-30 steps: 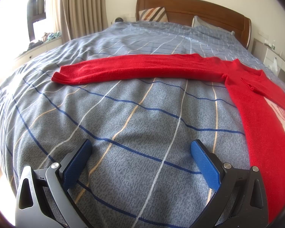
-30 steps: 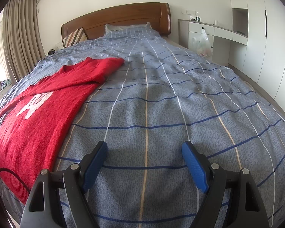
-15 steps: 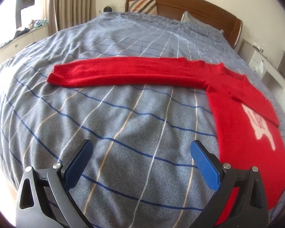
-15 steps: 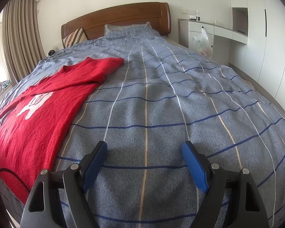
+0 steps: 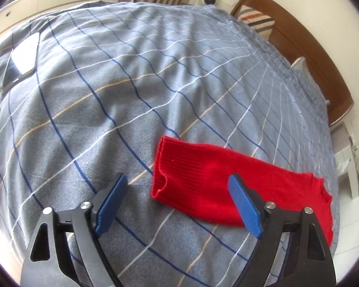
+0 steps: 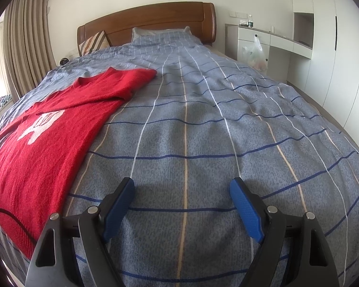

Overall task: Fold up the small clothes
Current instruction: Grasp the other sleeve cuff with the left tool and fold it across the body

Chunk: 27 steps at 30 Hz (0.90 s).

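Note:
A red knit sweater (image 6: pixel 47 138) with a white front motif lies flat on the blue checked bedspread (image 6: pixel 203 131), at the left of the right wrist view, one sleeve folded across its top. In the left wrist view its other sleeve (image 5: pixel 227 191) stretches out, ribbed cuff (image 5: pixel 165 169) toward me. My left gripper (image 5: pixel 177 203) is open, close above the bed, with the cuff between its blue pads. My right gripper (image 6: pixel 182 203) is open and empty over bare bedspread, right of the sweater's body.
A wooden headboard (image 6: pixel 155 21) with a striped pillow (image 6: pixel 93 43) stands at the far end. A white dresser (image 6: pixel 270 45) with a hanging plastic bag is to the right. A phone-like flat object (image 5: pixel 21 57) lies on the bed far left. Curtains hang by the window.
My left gripper has swung left and moved in low along the sleeve until the cuff lies between its open pads. The right gripper has not moved.

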### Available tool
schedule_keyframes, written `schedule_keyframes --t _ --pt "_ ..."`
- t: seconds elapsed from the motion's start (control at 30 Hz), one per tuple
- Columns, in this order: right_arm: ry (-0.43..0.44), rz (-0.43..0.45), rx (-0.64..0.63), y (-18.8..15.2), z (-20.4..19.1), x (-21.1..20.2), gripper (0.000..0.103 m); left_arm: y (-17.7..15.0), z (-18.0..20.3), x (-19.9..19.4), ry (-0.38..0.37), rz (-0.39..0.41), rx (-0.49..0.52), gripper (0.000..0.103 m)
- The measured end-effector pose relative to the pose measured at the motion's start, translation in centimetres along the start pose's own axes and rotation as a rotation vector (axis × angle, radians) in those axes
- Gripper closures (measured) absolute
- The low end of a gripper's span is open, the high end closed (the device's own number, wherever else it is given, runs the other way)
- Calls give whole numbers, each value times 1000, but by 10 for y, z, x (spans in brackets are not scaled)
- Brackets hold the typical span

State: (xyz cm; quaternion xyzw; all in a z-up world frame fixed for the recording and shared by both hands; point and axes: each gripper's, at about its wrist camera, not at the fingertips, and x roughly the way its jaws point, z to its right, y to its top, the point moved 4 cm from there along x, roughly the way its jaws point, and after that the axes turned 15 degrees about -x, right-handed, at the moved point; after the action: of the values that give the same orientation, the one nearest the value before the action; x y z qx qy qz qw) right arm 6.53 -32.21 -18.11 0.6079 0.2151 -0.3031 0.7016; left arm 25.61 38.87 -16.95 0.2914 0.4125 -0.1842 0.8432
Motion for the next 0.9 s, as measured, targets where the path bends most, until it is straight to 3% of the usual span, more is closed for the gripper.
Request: schedule_keyframes --t 0.1,0.17,0.27,0.33,0.47,0.7,0.8,0.9 --pt "-5 -3 -7 0 -1 1 20 -5 7 16 25 -23 37 43" --pt "-7 -4 -10 0 -1 0 20 -7 10 20 99 10 91 98" --pt "-4 -4 -7 0 0 0 20 -4 23 4 107 87 119 100" --pt "1 -4 -2 0 0 0 20 -5 53 -15 81 130 203 100" --pt "12 -7 4 0 2 2 19 -31 162 -58 -33 169 446 100" --pt "28 -3 26 0 4 1 19 -149 351 -100 -336 83 745 100" --pt "31 -2 25 0 5 0 19 -212 397 -91 -411 7 823 100" --pt "33 -2 23 0 4 0 19 -271 415 -68 -435 -66 881 93"
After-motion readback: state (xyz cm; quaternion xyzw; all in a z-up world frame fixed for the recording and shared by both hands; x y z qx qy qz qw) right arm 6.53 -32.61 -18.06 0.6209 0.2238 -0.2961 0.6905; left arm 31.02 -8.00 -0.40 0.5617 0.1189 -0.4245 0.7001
